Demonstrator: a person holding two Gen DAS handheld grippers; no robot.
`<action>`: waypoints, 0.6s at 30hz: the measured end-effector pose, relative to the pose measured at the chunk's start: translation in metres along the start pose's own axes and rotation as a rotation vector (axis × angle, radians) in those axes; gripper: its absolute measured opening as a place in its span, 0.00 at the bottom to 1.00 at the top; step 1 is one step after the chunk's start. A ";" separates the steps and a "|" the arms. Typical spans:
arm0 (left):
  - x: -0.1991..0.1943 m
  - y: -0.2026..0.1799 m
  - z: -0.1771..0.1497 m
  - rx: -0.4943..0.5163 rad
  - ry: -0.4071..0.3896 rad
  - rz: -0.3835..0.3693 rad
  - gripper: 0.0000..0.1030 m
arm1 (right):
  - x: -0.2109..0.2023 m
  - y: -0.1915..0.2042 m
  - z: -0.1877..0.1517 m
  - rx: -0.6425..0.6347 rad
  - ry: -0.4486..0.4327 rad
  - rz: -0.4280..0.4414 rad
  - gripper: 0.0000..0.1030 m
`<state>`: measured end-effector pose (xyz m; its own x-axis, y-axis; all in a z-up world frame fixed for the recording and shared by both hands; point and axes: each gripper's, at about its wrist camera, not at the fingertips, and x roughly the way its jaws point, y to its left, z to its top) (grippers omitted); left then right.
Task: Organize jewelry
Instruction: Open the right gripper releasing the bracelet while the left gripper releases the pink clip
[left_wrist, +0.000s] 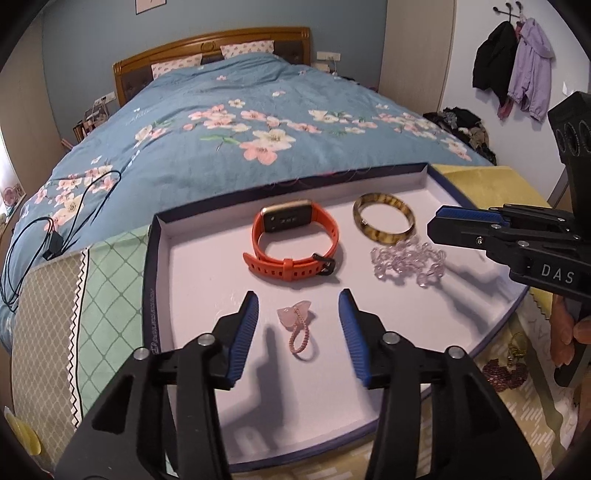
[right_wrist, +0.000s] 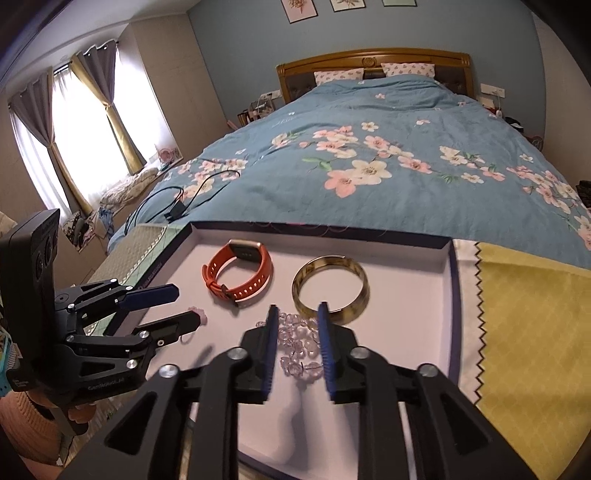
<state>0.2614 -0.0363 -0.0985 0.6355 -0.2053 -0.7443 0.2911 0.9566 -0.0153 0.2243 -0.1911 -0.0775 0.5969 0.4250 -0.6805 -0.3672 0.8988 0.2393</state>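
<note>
Jewelry sits in a shallow white-lined tray (left_wrist: 173, 258) with dark rim, set on patterned cloths at the foot of a bed with a blue floral quilt (left_wrist: 229, 122). Largest piece: orange smartwatch (left_wrist: 295, 240), strap looped, toward the far side; beside it a mottled amber bangle (left_wrist: 384, 219) lying flat. Nearer, a heap of clear pink beads (left_wrist: 406, 260) touches the bangle's near edge. Smallest: pink flower ring (left_wrist: 295, 326) on a beaded loop. Left gripper (left_wrist: 298, 306) jaws stand apart, ring lying on the tray between the blue pads, untouched by either. Right gripper (right_wrist: 297, 314) jaws part-open, straddling the bead heap; the pads do not look pressed on it. Writing: "DAS" on the right gripper's body, "GenRobot.AI" on the left's; print along the tray rim too small to read.
</note>
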 end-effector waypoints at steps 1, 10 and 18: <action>-0.003 -0.001 0.000 0.004 -0.012 0.008 0.49 | -0.003 0.000 0.000 0.001 -0.005 -0.001 0.23; -0.054 -0.016 -0.005 0.035 -0.130 0.088 0.69 | -0.030 0.004 -0.011 -0.003 -0.040 0.013 0.32; -0.093 -0.023 -0.019 0.030 -0.194 0.141 0.85 | -0.057 0.015 -0.030 -0.030 -0.058 0.028 0.43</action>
<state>0.1815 -0.0356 -0.0416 0.7960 -0.1083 -0.5955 0.2086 0.9727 0.1019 0.1634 -0.2054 -0.0556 0.6263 0.4566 -0.6319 -0.4050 0.8831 0.2368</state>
